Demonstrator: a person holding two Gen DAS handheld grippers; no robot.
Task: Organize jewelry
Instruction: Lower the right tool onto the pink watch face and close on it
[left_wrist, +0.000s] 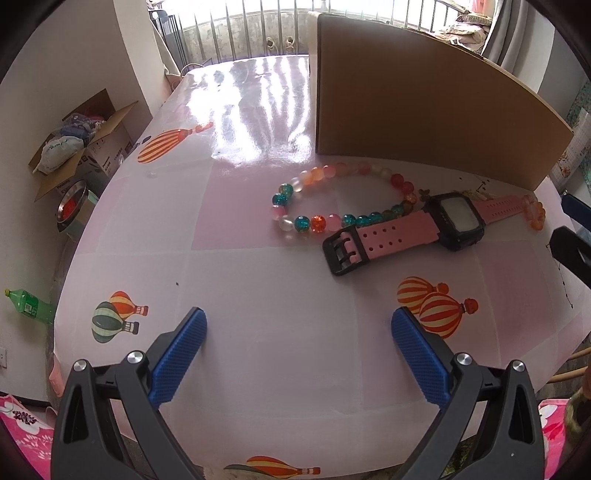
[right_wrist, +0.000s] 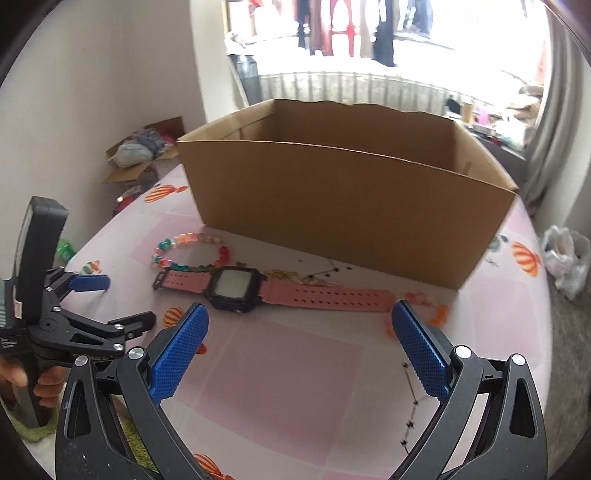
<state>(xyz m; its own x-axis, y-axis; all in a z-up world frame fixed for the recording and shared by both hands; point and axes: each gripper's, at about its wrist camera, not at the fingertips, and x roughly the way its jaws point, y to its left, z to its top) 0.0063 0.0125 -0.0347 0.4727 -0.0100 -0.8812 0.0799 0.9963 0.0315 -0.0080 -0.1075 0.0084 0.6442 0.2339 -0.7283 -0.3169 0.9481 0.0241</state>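
A pink-strapped watch with a black square case lies flat on the table. Just behind it lies a bracelet of teal, orange and pink beads. A second string of orange beads peeks out past the watch strap's far end. An open brown cardboard box stands behind them. My left gripper is open, short of the watch, with nothing between its blue pads. My right gripper is open too, just in front of the watch. The left gripper also shows in the right wrist view.
The table has a pink and white cloth with balloon prints. On the floor to the left are an open carton of bags, a metal bowl and a green bottle. A white plastic bag lies at the right. A hand holds the left gripper.
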